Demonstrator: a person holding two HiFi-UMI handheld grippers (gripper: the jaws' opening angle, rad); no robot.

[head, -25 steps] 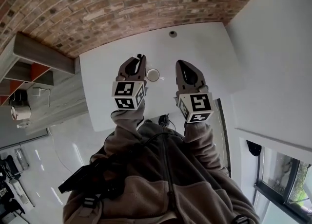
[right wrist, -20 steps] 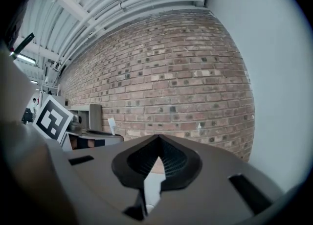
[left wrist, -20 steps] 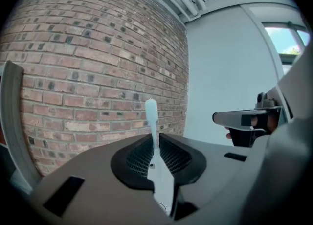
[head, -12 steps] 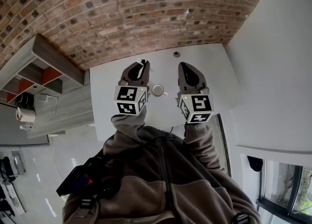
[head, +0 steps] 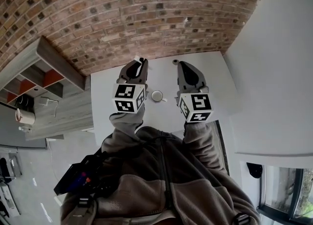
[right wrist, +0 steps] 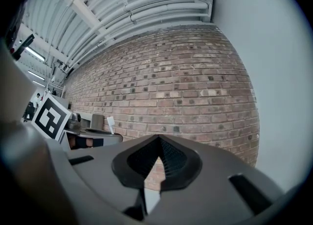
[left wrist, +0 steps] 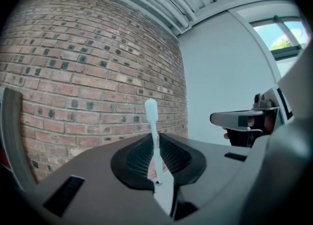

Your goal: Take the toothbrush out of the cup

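A pale, whitish toothbrush stands upright between the jaws of my left gripper, which is shut on its handle, with the head sticking up above the jaws. In the head view its tip shows over the left gripper. The white cup stands on the white table, below and between the two grippers. My right gripper is held level beside the left one, its jaws closed with nothing in them. From the right gripper view, the left gripper and the toothbrush show at the left.
A brick wall runs behind the table and a white wall stands at the right. A small dark round fitting sits near the table's far edge. A wooden shelf unit stands to the left.
Both grippers have risen above the table, the left one still holding the toothbrush. The cup has stayed on the table.
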